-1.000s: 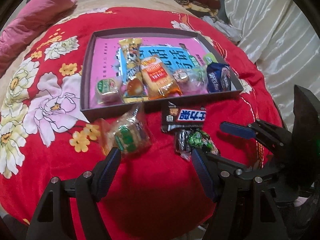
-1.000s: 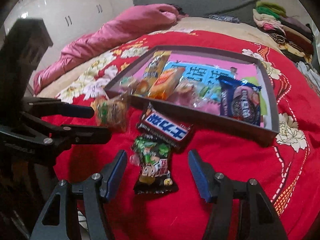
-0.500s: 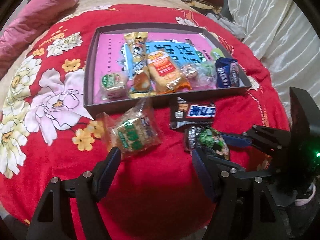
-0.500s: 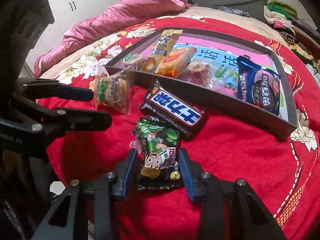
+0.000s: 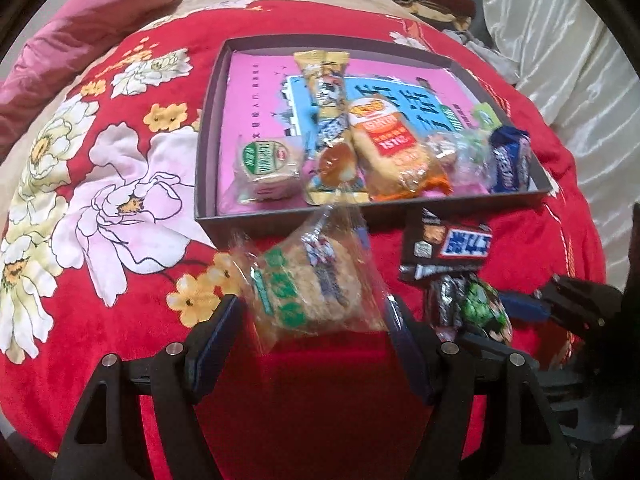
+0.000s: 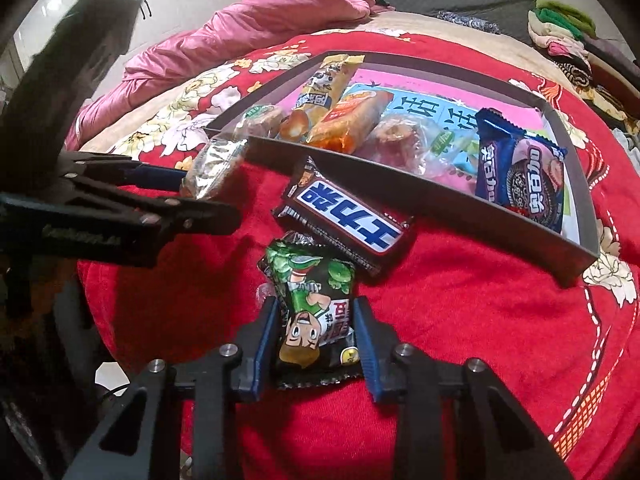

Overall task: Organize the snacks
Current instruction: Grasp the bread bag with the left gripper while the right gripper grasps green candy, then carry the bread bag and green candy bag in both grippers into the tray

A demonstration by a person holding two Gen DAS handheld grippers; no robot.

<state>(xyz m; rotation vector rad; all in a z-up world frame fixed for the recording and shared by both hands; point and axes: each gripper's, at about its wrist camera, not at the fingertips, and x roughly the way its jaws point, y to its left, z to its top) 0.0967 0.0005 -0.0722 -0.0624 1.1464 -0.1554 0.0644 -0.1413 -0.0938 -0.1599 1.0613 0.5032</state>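
A dark shallow tray [image 5: 280,216] [image 6: 460,196] on the red bed cover holds several wrapped snacks. In front of it lie a clear-wrapped green-label rice cake [image 5: 308,284] [image 6: 212,168], a dark chocolate bar [image 5: 448,248] [image 6: 344,216] and a green-and-black snack packet [image 5: 468,308] [image 6: 316,312]. My left gripper [image 5: 312,324] is open, its fingers on either side of the rice cake's near end. My right gripper [image 6: 316,328] is shut on the green-and-black packet, which still lies on the cover.
A pink quilt [image 6: 256,20] lies at the bed's far left. Folded clothes [image 6: 568,36] are stacked at the far right. White satin fabric [image 5: 560,52] hangs on the right in the left wrist view. The bed edge is just below both grippers.
My right gripper has moved forward and closed on the green-and-black packet. My left gripper has moved forward until its open fingers straddle the rice cake.
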